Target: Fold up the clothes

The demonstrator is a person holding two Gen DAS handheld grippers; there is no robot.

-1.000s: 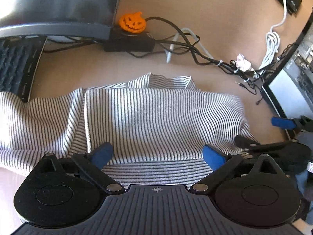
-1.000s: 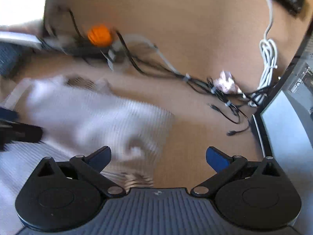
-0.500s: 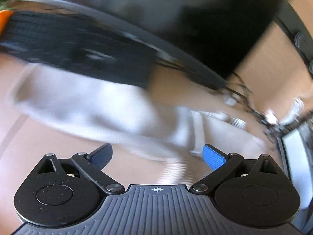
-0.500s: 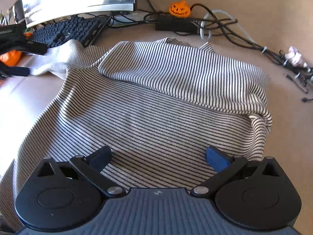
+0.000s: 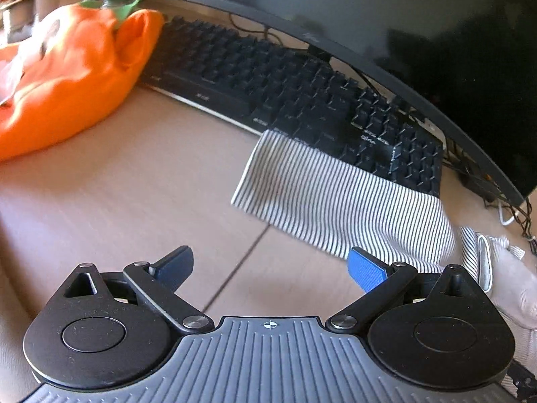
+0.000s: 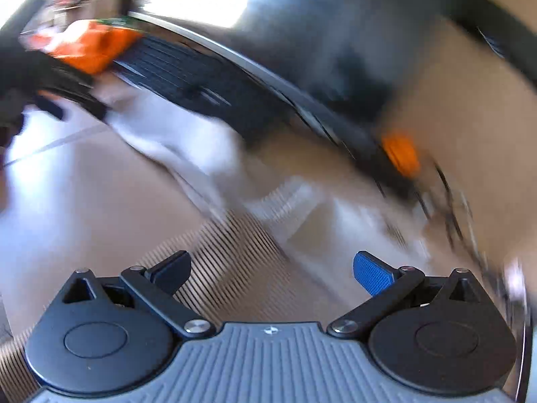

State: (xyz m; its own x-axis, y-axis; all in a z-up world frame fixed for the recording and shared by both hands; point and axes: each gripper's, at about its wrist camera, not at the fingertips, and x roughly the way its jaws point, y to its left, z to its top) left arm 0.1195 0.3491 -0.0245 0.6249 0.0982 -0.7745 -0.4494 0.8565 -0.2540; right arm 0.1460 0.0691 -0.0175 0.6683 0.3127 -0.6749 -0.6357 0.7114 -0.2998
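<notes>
A tan desk [image 5: 117,201] fills both views, with a black keyboard [image 5: 285,90] and the curved lower edge of a monitor [image 5: 369,33] running from 10 to 3 o'clock, and an orange pumpkin plush [image 5: 67,77] at 10 o'clock. The striped shirt's sleeve [image 5: 335,194] stretches from the centre toward 3 o'clock, its cuff end lying over the keyboard's near edge; more of the striped shirt [image 5: 480,255] bunches at 4 o'clock.

The left gripper [image 5: 268,265] hovers over bare desk with its jaws wide and nothing between them, the sleeve just beyond its right finger. The right gripper [image 6: 272,268] is also spread wide and empty, above striped cloth at 6 to 8 o'clock; its view is badly smeared, so the lie of the fabric there cannot be told.

Risks from here: a pinch on the sleeve near the keyboard could catch a key or drag the board, and a grasp taking only one layer would leave the sleeve twisted. Cables [image 5: 517,208] at 3 o'clock could snag bunched cloth.
</notes>
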